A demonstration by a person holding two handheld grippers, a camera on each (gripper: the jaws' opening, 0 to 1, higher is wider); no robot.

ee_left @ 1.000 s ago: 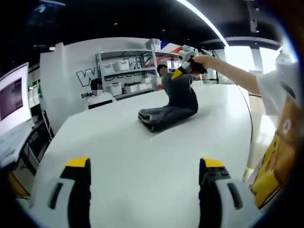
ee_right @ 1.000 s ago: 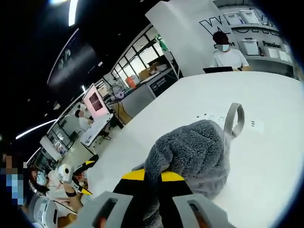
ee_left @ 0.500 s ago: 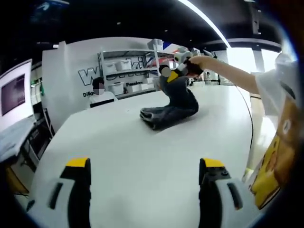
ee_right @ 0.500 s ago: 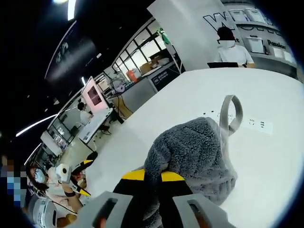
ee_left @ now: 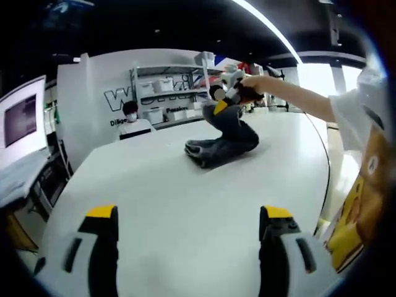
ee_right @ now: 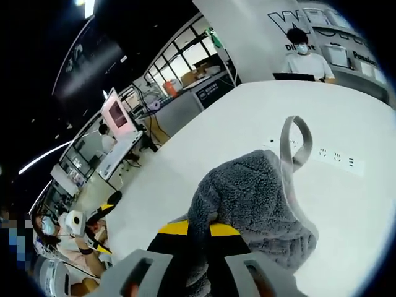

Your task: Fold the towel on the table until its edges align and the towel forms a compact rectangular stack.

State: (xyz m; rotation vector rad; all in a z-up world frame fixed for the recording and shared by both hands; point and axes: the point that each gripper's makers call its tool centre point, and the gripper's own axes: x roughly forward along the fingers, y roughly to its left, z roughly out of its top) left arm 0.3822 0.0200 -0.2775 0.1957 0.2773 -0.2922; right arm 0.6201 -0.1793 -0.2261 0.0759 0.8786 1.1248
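Right gripper [ee_right: 199,230], yellow-tipped jaws clamped on a bunch of the grey fleece towel [ee_right: 247,198], its hanging loop [ee_right: 292,143] sticking up. Left gripper view: towel [ee_left: 223,139] sits crumpled mid-far on the white table [ee_left: 161,198], one end lifted. Left gripper [ee_left: 189,213] jaws wide apart, holding nothing, low over the near table.

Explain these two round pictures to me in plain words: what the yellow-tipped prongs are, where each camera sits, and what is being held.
A person holds a hand-held gripper in each hand; each carries a fisheye camera looking along its own two yellow-tipped jaws. In the left gripper view, the left gripper is open above the white table, holding nothing. Farther off, the right gripper lifts one end of a grey towel, the rest lying bunched on the table. In the right gripper view, the jaws are shut on the fluffy towel, whose loop sticks up.
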